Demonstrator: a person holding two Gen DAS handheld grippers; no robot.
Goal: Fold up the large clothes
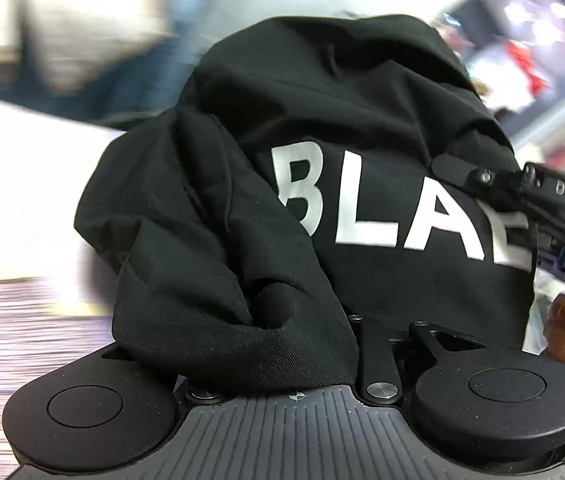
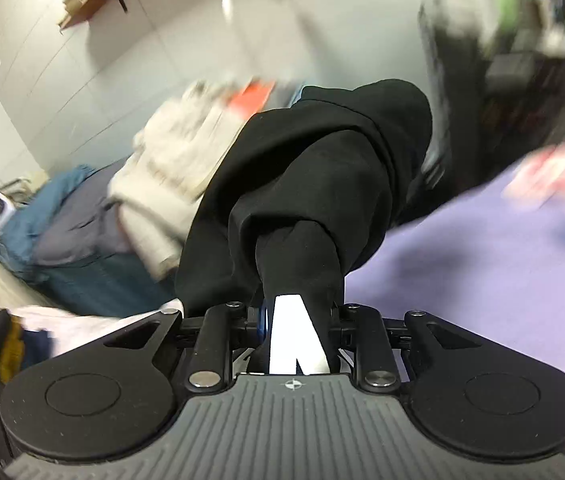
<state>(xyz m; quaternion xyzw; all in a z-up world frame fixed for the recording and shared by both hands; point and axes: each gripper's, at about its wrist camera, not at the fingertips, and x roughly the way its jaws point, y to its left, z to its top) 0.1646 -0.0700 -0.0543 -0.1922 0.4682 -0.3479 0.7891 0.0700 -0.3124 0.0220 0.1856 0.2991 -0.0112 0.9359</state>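
Blurred behind, piled laundry (image 2: 154, 184) is crowding the lilac surface (image 2: 482, 264). Black garment (image 1: 322, 120) is hanging lifted, draping over the left hand-held gripper (image 1: 266, 320), seemingly hiding its jaws; right hand-held gripper (image 2: 296, 320) is pinching fabric.

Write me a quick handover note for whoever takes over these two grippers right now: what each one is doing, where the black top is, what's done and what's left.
Right gripper: shut on the black garment, cloth bunched between its fingers, lifted off the purple surface.
Left gripper: fingers hidden under the draped cloth, so its grip cannot be confirmed.
Garment: hanging crumpled, white lettering facing the left camera.
Done: picked up.
Left: spread it flat, then every fold.
Other clothes lie piled behind.
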